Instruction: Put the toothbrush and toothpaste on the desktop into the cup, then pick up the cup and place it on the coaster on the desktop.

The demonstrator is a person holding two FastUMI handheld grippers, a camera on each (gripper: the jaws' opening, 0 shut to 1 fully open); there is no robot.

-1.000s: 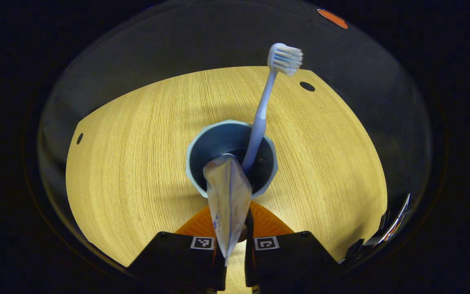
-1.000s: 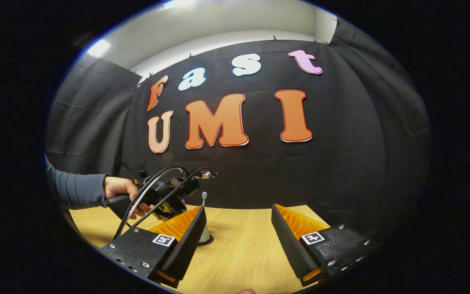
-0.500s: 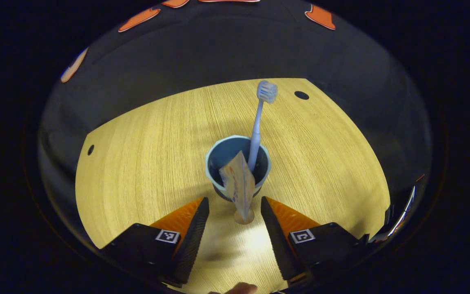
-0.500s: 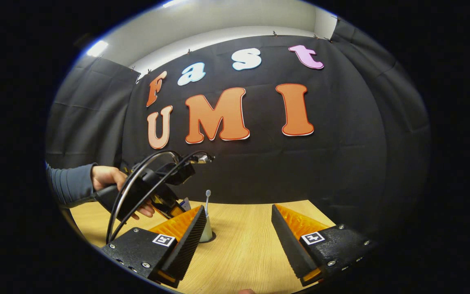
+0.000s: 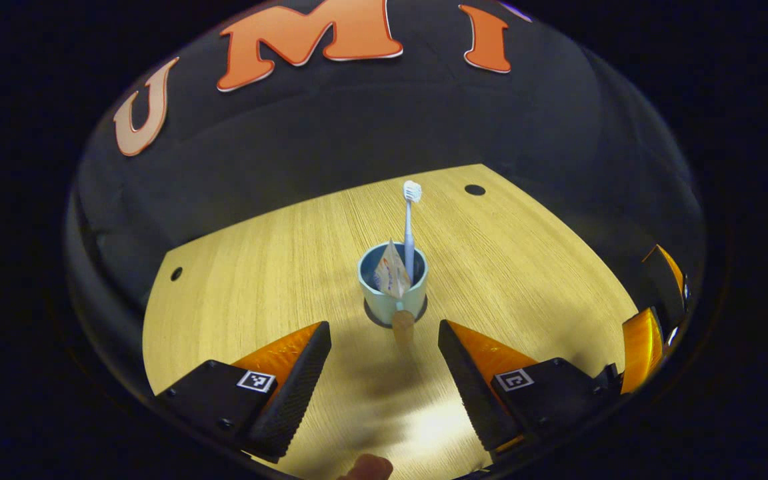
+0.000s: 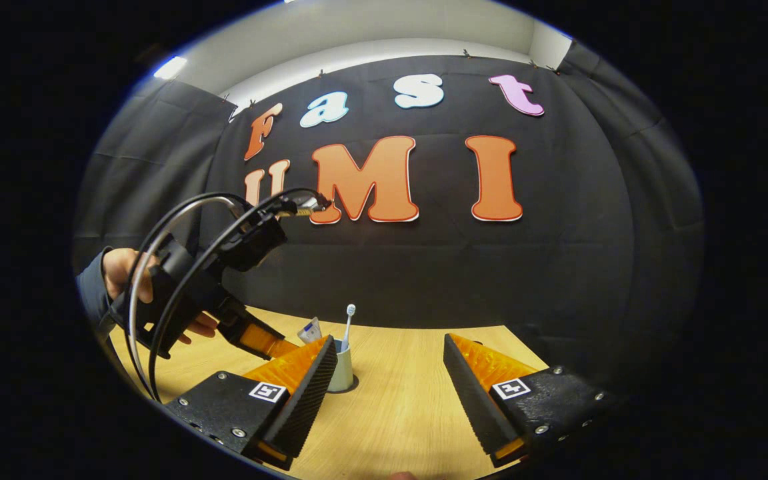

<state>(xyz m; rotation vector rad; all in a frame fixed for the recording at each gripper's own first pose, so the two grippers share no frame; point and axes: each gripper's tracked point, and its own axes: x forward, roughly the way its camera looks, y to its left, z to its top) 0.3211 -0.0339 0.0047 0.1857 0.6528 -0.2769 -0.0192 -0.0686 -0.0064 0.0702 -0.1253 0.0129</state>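
— Standing at the worktop (image 5: 237,280): what is the cup's position?

— Cup (image 5: 393,287) is upright near the middle of the wooden surface, on a dark round coaster (image 5: 372,315) whose edge shows under its base. In the left gripper view it sits at twelve o'clock from the left gripper (image 5: 384,360), well apart from it.

— Contents?

— Toothbrush (image 5: 409,227) stands in the cup, bristles up, leaning toward the far rim. Toothpaste (image 5: 391,275) tube is also in the cup, tilted, its lower end hanging over the near rim.

— State of the left gripper?

— Fingers spread wide, nothing between them, raised above the surface. In the right gripper view a hand (image 6: 132,280) holds it at nine o'clock, cables looping over its body.

— Right gripper?

— Right gripper (image 6: 389,380) hovers low over the worktop, fingers spread, holding nothing. In its own view the cup stands just past the left finger at eleven o'clock, partly hidden by it.
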